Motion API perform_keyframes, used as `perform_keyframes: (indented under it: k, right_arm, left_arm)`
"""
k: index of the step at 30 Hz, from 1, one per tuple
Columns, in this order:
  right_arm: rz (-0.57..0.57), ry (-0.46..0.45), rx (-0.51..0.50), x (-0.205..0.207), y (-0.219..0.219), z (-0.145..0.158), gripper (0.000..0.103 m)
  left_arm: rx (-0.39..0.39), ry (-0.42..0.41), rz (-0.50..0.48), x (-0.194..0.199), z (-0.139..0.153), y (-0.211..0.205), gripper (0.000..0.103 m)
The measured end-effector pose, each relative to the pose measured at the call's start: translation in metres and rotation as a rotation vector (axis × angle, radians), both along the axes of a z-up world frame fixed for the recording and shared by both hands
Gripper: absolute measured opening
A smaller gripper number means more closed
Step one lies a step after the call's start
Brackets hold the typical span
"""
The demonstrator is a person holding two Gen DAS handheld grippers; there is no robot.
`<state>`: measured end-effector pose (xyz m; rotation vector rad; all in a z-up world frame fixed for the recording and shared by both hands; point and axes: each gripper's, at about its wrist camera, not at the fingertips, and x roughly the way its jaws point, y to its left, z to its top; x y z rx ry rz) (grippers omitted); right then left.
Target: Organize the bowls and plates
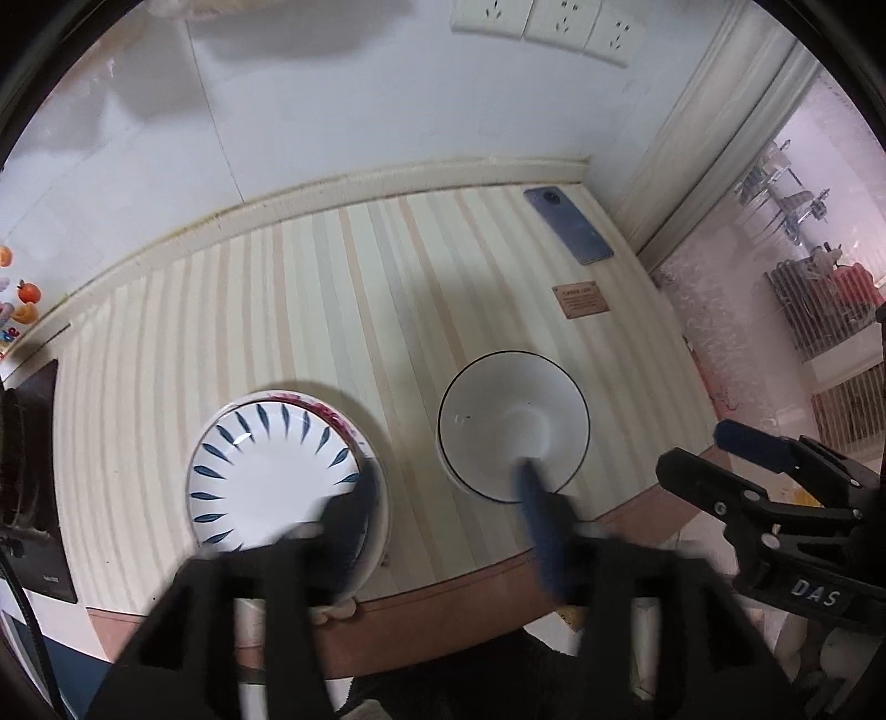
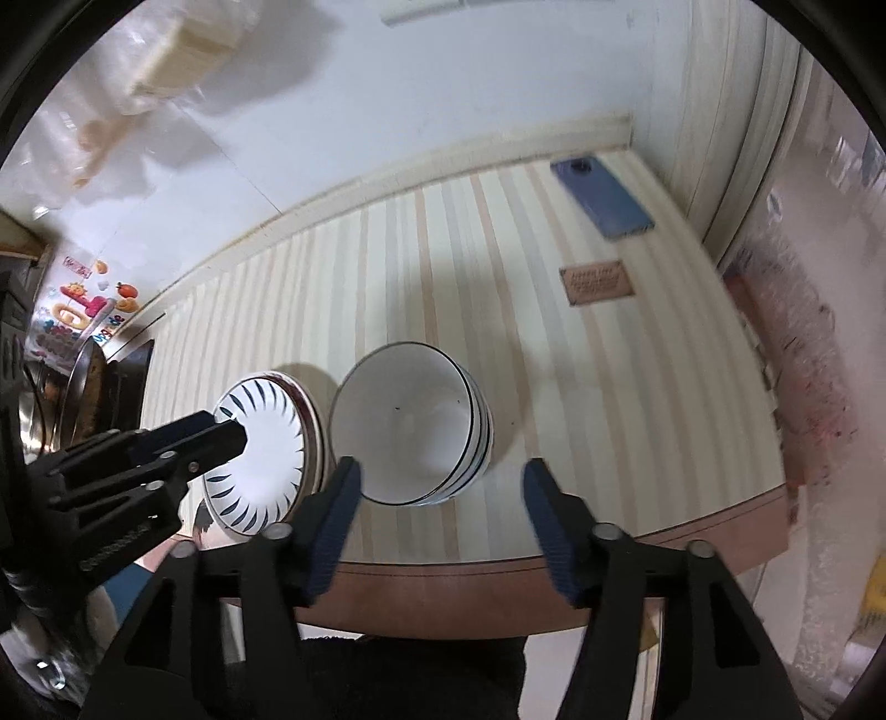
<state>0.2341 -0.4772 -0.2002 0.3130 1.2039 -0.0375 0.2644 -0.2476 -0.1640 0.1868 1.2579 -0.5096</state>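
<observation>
I had both tools up above the striped table, pointing steeply down. The left tool had its jaws apart with nothing between them; it showed blurred in its own view, and in the right wrist view it sat at 9 o'clock, its tip over the plates. The right tool also had its jaws apart and empty, blue pads clear of everything; the left wrist view caught it at 4 o'clock near the table edge. The stack of plates, white with dark blue leaf marks around the rim, sat on the table at about 7 o'clock in the left view; a red-patterned rim of a lower plate peeked out at the stack's far edge. The stack of bowls, white with a thin dark rim line, sat just beside the plates, to their 3 o'clock, close but I could not tell if touching; the right view showed several nested rims on its side. Both stacks were near the table's front edge. A blue phone lay at 1 o'clock by the back corner, well apart from the dishes, with a small brown label on the table between phone and bowls. Wall sockets at 12 o'clock. Colourful stickers at 9 o'clock in the right view.
</observation>
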Motion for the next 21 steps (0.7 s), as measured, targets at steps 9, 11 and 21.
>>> perform_keyframes:
  k: [9,11,21]
  right_arm:
    - [0.005,-0.057,-0.011,-0.034,0.011,0.047,0.091]
    - [0.0,-0.065,-0.031,-0.04,0.012,0.055,0.091]
    - [-0.004,-0.113,0.007,-0.051,0.005,0.081,0.093]
  left_arm:
    - [-0.054,-0.025,0.019,-0.014,0.027,0.02,0.095]
    - [-0.063,-0.023,0.018,-0.017,0.031,0.02,0.095]
    - [-0.106,-0.01,0.008,-0.026,0.042,0.014,0.096]
